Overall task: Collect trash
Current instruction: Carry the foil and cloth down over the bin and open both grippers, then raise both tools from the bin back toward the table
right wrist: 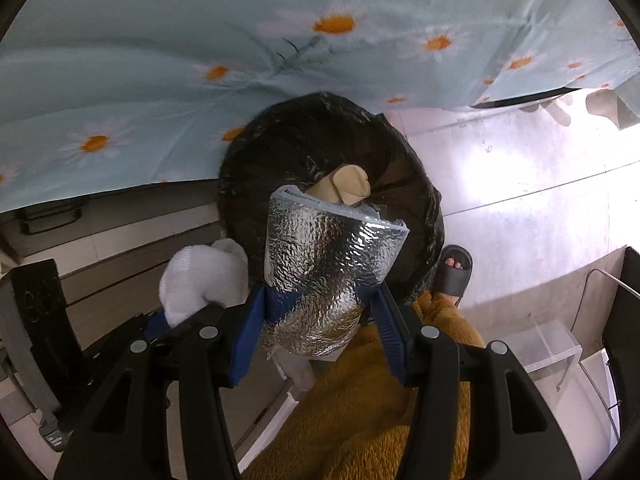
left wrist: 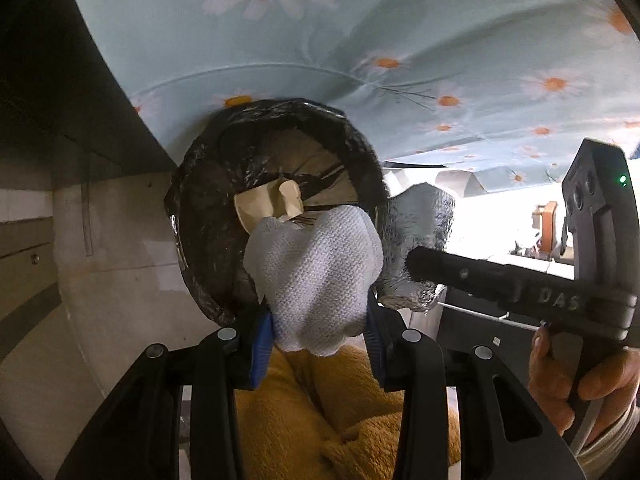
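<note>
Here, one white wad [left wrist: 316, 276], one foil pouch [right wrist: 324, 276], one bin [right wrist: 320, 136]

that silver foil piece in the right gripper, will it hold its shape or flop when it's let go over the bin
The foil piece looks semi-stiff: it stands up past the right gripper in a curl without drooping. Its edge shows a padded layer, so it is probably light and may drift rather than drop straight. The crinkled film looks slick, so it could slide off the bin rim.

Cloth [left wrist: 316, 276] left of foil [left wrist: 424, 216], over bin [left wrist: 200, 220]
</note>
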Available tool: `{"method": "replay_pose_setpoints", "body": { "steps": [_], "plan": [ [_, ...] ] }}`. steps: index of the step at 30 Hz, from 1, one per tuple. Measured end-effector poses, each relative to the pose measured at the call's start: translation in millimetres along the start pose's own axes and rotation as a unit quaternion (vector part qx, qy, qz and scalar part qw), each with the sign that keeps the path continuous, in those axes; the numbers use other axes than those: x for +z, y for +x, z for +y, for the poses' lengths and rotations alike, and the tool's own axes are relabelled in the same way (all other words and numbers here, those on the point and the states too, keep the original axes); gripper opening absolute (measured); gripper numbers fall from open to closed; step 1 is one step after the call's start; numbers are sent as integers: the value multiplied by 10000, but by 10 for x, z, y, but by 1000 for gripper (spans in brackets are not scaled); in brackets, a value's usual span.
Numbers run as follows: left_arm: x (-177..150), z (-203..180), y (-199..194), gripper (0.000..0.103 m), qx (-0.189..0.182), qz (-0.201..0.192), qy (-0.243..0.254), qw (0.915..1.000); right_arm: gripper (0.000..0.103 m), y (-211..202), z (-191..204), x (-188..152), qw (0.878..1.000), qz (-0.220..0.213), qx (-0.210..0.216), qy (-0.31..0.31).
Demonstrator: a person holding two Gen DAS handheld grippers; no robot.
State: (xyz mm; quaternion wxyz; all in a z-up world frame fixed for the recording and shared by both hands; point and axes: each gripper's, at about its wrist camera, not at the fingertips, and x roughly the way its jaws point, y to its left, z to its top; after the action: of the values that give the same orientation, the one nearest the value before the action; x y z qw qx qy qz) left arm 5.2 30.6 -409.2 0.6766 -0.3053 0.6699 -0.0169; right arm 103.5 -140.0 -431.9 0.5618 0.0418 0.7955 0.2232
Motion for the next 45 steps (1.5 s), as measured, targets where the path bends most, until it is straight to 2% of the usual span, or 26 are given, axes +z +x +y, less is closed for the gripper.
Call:
{"method": "replay_pose_setpoints", "body": {
  "steps": [4,6,7,8,9,13,18,27,38,41,45],
  "plan": [
    [49,28,134,37,94,23,-84,9999,55,179,-55,82,9999,102,-16,29],
    [71,43,206,44,214,92,-165,9996,58,235,-88,118,9999,95,49,106],
    [79,55,218,59,331,79,-235,9991,68,242,-111,128,9998,77,46,197],
    [80,65,219,68,463,55,-296,9985,74,233,-140,130,9995,37,37,322],
    [80,67,219,68,487,17,-291,9984,77,232,-161,135,9992,-28,82,392],
    [49,155,267,68,444,65,-458,9979,77,205,-208,102,9989,-77,165,422],
    [-5,230,254,68,473,95,-439,9979,77,171,-198,19,9992,-64,145,380],
    [-59,240,29,68,499,-27,-392,9980,77,35,-64,-86,9989,-167,161,416],
    [-128,-109,-695,68,432,-609,-110,9971,77,-568,134,-306,9977,-601,293,102],
    [-141,-227,-939,68,399,-801,-5,9960,77,-766,192,-371,9956,-711,583,-203],
    [-151,-376,-1288,68,426,-1088,217,9929,77,-1072,238,-431,9916,-985,695,-469]
  ]
}}
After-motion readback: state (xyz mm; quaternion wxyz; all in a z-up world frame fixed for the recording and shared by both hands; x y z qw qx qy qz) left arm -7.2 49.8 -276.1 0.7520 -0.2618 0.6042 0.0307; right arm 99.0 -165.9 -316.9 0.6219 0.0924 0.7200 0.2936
